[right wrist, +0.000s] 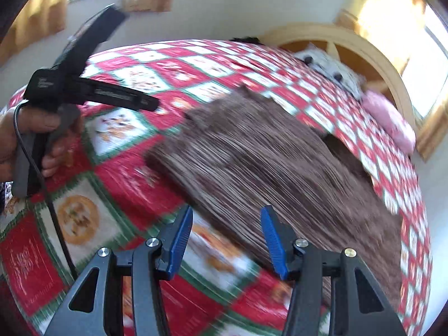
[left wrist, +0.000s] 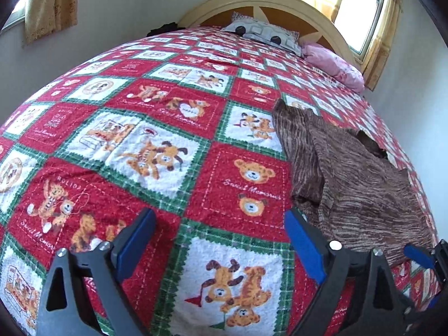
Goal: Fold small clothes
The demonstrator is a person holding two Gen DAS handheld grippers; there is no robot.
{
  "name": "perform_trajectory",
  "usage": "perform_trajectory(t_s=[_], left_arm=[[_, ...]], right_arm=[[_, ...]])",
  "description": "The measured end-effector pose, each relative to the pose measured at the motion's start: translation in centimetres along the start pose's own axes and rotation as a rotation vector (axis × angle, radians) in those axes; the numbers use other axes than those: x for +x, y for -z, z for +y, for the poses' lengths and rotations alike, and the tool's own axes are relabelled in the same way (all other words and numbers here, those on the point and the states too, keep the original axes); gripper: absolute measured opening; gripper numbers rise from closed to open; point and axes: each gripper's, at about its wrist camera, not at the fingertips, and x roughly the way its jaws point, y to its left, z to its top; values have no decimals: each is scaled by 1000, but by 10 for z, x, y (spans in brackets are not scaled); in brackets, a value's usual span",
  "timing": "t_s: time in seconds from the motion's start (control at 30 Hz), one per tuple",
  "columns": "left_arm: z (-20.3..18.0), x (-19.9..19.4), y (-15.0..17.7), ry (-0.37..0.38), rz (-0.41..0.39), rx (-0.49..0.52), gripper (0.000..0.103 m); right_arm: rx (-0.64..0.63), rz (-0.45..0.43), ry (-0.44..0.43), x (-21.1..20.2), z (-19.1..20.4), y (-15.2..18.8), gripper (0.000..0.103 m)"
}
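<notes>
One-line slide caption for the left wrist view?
Open left gripper hovers over the teddy-bear quilt, brown striped garment lying rumpled to its right.

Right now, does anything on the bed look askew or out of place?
Only the brown garment: it lies rumpled on the quilt, one flap folded over unevenly, not yet neatly folded. Both grippers are open and empty. Nothing looks damaged or spilled.

The left gripper (left wrist: 219, 245) hangs over the quilted bed (left wrist: 156, 117), jaws spread wide with nothing between them; a brown striped garment (left wrist: 350, 184) lies rumpled just right of it; two pillows (left wrist: 266, 32) rest against the headboard (left wrist: 280, 2)
</notes>
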Motion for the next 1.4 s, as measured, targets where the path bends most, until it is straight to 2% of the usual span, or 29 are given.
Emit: perform_trajectory(t_s=[0.27,0.4,0.5,0.6,0.7,0.87,0.97,1.07,1.27,1.4], left_arm=[[32,-6,1,181,-40,-150,96],[31,-6,0,188,-41,-156,96],[28,-5,-1,191,-35,-148,99],[26,-2,-3,187,-25,-134,100],[23,1,-7,186,-5,-114,102],[17,5,-15,211,26,-68,102],[4,9,-27,209,26,3,102],[-11,15,-37,197,29,77,97],[-42,43,-54,282,102,161,97],[-54,61,-59,324,141,165,93]], right_arm=[[-103,-30,-3,21,43,-24,52],[-153,-23,45,41,59,-30,52],[-96,-42,29,47,53,-29,49],[-73,-53,-4,48,51,-26,38],[-86,-66,8,48,56,-23,35],[-70,-82,6,47,55,-19,34],[-75,-87,15,46,57,-19,34],[-76,-90,19,46,58,-18,34],[-68,-92,12,47,55,-19,34],[-58,-94,6,47,53,-18,34]])
